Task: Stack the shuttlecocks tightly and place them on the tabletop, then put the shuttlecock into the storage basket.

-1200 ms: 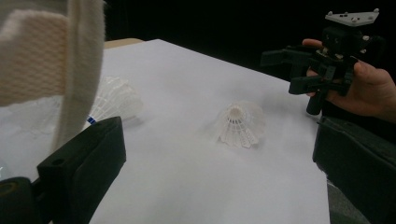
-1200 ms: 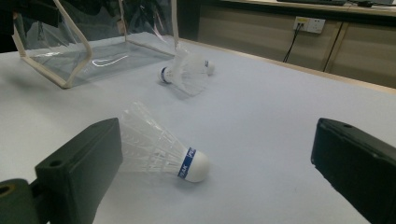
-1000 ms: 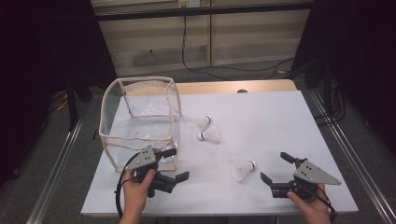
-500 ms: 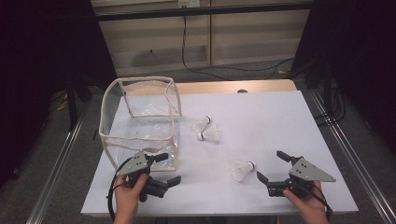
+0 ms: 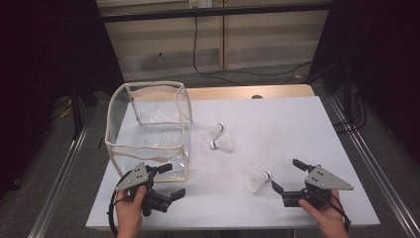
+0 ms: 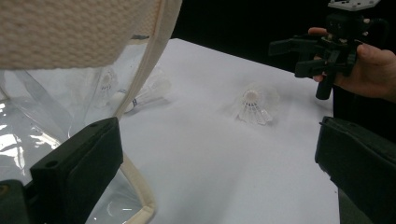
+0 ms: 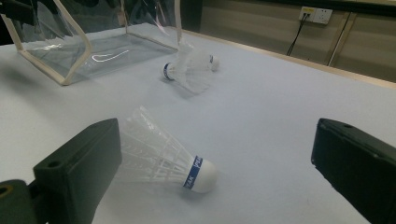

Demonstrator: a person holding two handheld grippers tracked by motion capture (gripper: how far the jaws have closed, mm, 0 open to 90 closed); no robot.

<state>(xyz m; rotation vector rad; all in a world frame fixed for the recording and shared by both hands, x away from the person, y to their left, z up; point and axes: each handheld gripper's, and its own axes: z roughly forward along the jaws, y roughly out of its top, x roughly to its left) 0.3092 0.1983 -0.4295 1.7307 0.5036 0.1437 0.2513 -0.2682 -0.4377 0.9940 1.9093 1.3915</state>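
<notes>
— Both hands have slid back toward the near edge since a second ago; the left gripper has dropped from beside the bag's front face to a spot nearer the table edge, and the right gripper has also eased a little closer to the person.

— How do the jaws stand?

— Apart on both, with nothing between them. In the left gripper view the two black jaws sit wide, with the bag's cream-edged corner rising between them; in the right gripper view they frame the nearest shuttlecock without touching it.

— Where is that shuttlecock?

— On its side on the white table, just at nine o'clock of the right gripper in the high view, cork end with a blue band toward the gripper, feathers pointing away. It is close to the jaws but apart from them.

— And the others?

— Two more shuttlecocks lie touching or nearly so near the table's middle, at about eleven o'clock from the near one, just at three o'clock of the clear bag.

— The bag?

— Clear plastic with cream trim, standing open-topped at the table's left, at twelve o'clock of the left gripper and very near it.
</notes>
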